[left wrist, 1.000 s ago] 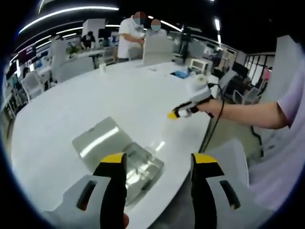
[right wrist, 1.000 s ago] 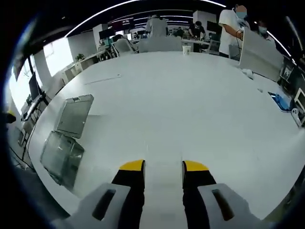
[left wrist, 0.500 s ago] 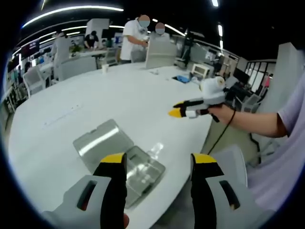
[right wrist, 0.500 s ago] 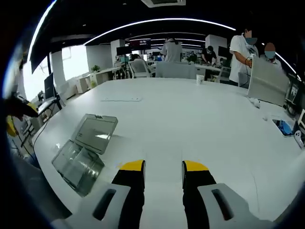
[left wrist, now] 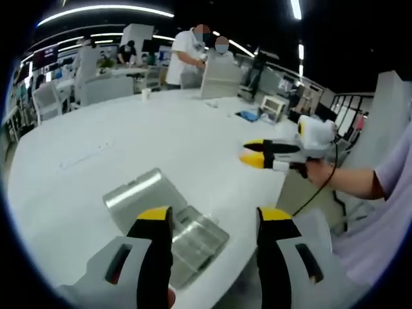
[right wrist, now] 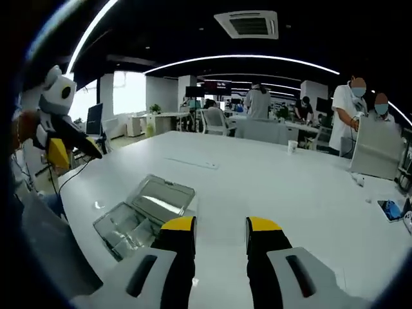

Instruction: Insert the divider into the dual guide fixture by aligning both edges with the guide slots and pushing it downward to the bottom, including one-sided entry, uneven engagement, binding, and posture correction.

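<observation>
My left gripper (left wrist: pixel 210 222) has its yellow-tipped fingers (left wrist: pixel 154 222) spread wide with nothing between them, poised above the near edge of the white surface (left wrist: pixel 129 141). Just past the left finger lies the clear plastic fixture (left wrist: pixel 196 238), a boxy transparent piece sitting close to the surface's edge, and touching its far side rests a flat translucent panel, which I take to be the divider (left wrist: pixel 138 196), tilted slightly up. From the right of the same view comes my right gripper (left wrist: pixel 257 154), held in a hand (left wrist: pixel 318 170) above the surface and well apart from the fixture, fingers pointing toward the left gripper view's left; from here its tips look close together. In the right gripper view, the right gripper (right wrist: pixel 219 226) shows a narrow gap between its fingers (right wrist: pixel 179 226), and nothing is held there; they hang over the surface (right wrist: pixel 270 187). Just left of them sits the fixture (right wrist: pixel 122 228) with the divider (right wrist: pixel 161 196) lying against its far side. At the far left of this view the left gripper (right wrist: pixel 71 145) hangs in the air. Farther back I see chairs, desks, a paper cup (right wrist: pixel 293 147) and people standing at the right (right wrist: pixel 351 112)
</observation>
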